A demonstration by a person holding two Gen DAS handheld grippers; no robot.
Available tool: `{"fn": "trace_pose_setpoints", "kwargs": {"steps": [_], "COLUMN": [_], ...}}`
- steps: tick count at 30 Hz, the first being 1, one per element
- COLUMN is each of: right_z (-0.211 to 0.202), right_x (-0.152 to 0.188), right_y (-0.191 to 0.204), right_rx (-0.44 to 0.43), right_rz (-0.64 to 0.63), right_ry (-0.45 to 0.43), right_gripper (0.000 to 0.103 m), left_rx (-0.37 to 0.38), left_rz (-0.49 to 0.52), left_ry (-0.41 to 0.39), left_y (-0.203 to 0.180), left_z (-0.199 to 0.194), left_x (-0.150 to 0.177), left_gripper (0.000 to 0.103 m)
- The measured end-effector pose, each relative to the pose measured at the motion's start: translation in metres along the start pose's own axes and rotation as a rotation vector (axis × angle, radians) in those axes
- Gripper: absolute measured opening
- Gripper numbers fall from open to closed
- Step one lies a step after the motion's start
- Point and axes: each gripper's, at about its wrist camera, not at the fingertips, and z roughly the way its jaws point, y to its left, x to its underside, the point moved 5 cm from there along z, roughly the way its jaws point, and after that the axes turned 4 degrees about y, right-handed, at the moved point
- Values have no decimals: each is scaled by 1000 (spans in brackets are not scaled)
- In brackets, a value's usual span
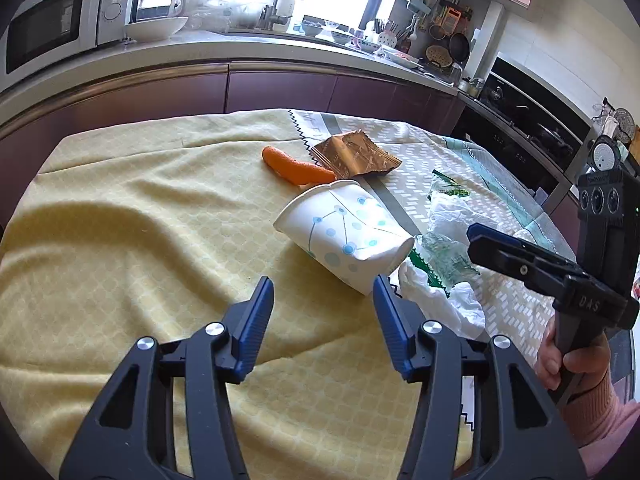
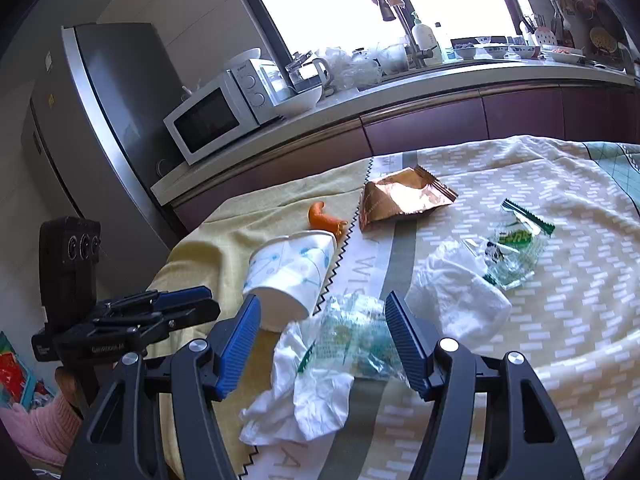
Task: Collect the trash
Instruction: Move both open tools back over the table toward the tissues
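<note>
A white paper cup [image 1: 344, 228] with blue dots lies on its side on the cloth-covered table [image 1: 120, 208]. My left gripper [image 1: 323, 292] is open and empty, just short of the cup's base. Behind the cup lie an orange peel [image 1: 296, 166] and a copper foil wrapper [image 1: 354, 154]. My right gripper [image 2: 322, 312] is open, with a clear green-printed wrapper [image 2: 352, 336] between its fingers and crumpled white tissue [image 2: 312, 392] under it. The cup [image 2: 292, 272], the peel [image 2: 324, 218], the foil wrapper [image 2: 400, 198], a second tissue [image 2: 460, 292] and another green wrapper [image 2: 516, 240] show in the right wrist view.
A kitchen counter [image 1: 200, 50] with a microwave [image 1: 52, 28], bowls and a sink runs behind the table. An oven [image 1: 528, 120] stands at the right. A fridge [image 2: 100, 120] stands left of the counter. The yellow cloth lies wrinkled on the table's left half.
</note>
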Motion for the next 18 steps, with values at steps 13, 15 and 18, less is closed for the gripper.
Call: {"fn": "trace_pose_setpoints", "kwargs": {"steps": [13,15,18], "right_z": [-1,2,8], "right_x": [15,13,11], "right_y": [-15,-19,-26], "right_rx": [40,54,50], "right_rz": [49,65,97], "right_ry": [9,11,32], "right_gripper": [62,62,62], "left_rx": [87,108,124], "left_rz": [133,156,171], "left_ry": [86,105,132], "left_y": [-55,-66,-77], "left_z": [25,30,39], "left_x": [28,33,37], "left_gripper": [53,54,54]}}
